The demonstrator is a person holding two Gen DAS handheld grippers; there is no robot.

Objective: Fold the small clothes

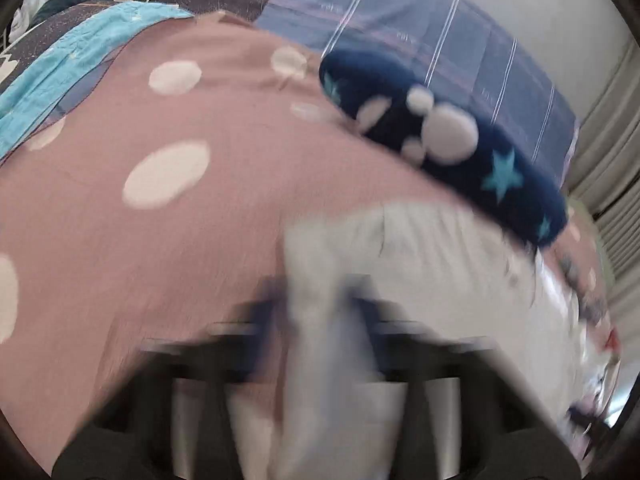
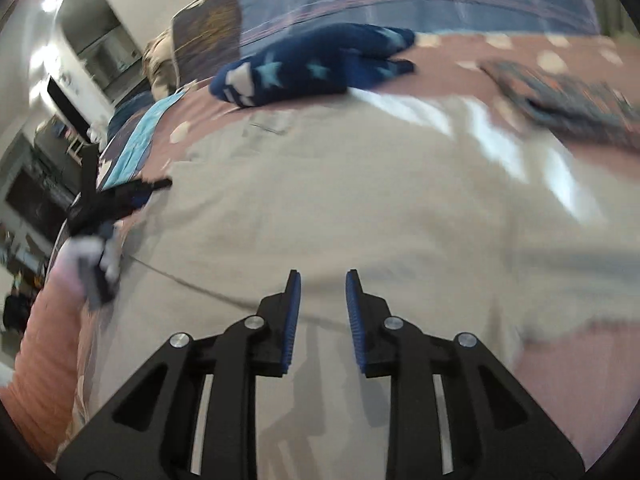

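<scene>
While the left wrist view is smeared with blur, you can still make out the left gripper point(image 1: 320, 312) clenched on a bunched fold of the pale grey garment point(image 1: 432, 264), with cloth running up between the dark fingers at about 6 o'clock. That garment spreads toward 4 o'clock over the pink polka-dot bedspread point(image 1: 120, 240). A navy fleece piece with teal stars point(image 1: 452, 152) lies just beyond it at roughly 2 o'clock, and behind that is a blue plaid pillow point(image 1: 420, 40). A turquoise cloth point(image 1: 56, 80) sits at 10 o'clock.

The right wrist view is way sharper. The right gripper point(image 2: 320, 280) is released, blue pads point(image 2: 294, 304) apart with nothing between them, hanging over the same pale grey garment point(image 2: 360, 200), which fills the middle of the view laid out fairly flat. The left gripper point(image 2: 120, 196) shows up at 9 o'clock on the garment's edge, a white-gloved hand point(image 2: 86, 256) behind it. The navy starry piece point(image 2: 312, 68) is at 12 o'clock, touching the garment's far edge. A dark patterned cloth point(image 2: 568, 100) lies at 2 o'clock, overlapping the garment's corner; can't tell what it is.
</scene>
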